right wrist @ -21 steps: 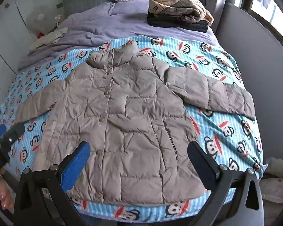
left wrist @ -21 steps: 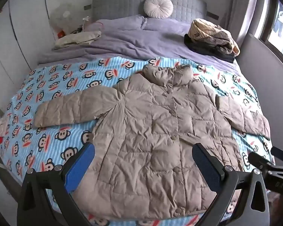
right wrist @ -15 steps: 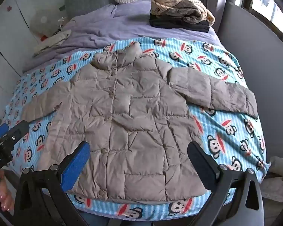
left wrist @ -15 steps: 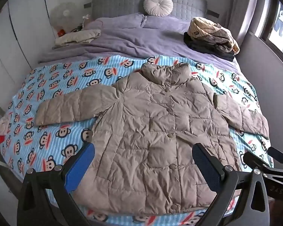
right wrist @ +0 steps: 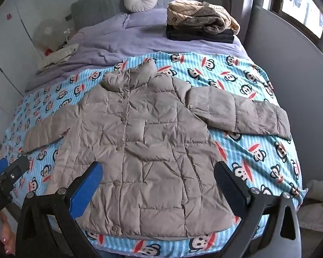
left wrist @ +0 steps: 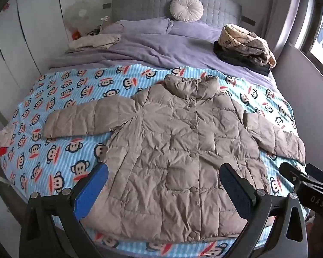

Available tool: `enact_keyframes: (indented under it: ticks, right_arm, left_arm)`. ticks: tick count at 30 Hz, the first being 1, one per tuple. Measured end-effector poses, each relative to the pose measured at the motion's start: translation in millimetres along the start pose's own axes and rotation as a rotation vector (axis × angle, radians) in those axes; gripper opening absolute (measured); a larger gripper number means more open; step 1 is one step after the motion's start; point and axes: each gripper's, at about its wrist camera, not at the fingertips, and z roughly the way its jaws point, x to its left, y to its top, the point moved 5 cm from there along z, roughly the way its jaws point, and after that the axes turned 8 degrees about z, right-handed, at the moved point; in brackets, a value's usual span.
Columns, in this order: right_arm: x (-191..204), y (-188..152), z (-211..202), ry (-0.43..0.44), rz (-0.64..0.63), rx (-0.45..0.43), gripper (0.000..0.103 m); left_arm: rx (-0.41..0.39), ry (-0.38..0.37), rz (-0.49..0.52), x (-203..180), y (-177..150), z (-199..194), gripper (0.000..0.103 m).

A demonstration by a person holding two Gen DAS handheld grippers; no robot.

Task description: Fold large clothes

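Note:
A beige quilted puffer jacket (left wrist: 178, 146) (right wrist: 140, 142) lies flat and buttoned on a blue monkey-print blanket (left wrist: 60, 99) (right wrist: 247, 79), collar toward the headboard, both sleeves spread out sideways. My left gripper (left wrist: 163, 180) hovers above the jacket's lower hem, wide open, nothing between its fingers. My right gripper (right wrist: 159, 178) also hangs over the hem, open and holding nothing. Each gripper shows at the edge of the other's view: the right gripper (left wrist: 303, 176) and the left gripper (right wrist: 4, 172).
Folded clothes (left wrist: 245, 40) (right wrist: 202, 19) are stacked at the back right on the purple duvet (left wrist: 157, 45). A round cushion (left wrist: 186, 8) leans on the grey headboard. A cream garment (left wrist: 94, 42) lies back left. A grey wall panel (right wrist: 290, 86) borders the bed's right side.
Both grippers have drawn back and risen a little, so the jacket's hem and the blanket's near edge now show lower in the views. The jacket has not moved.

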Motion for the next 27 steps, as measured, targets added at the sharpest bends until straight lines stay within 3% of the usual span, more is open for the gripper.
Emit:
enact_keyframes:
  ticks: [27]
  right_arm:
    - [1, 0, 2, 0.017, -0.017, 0.006, 0.102]
  left_arm:
    - [0.001, 0.019, 0.006, 7, -12, 0, 0.103]
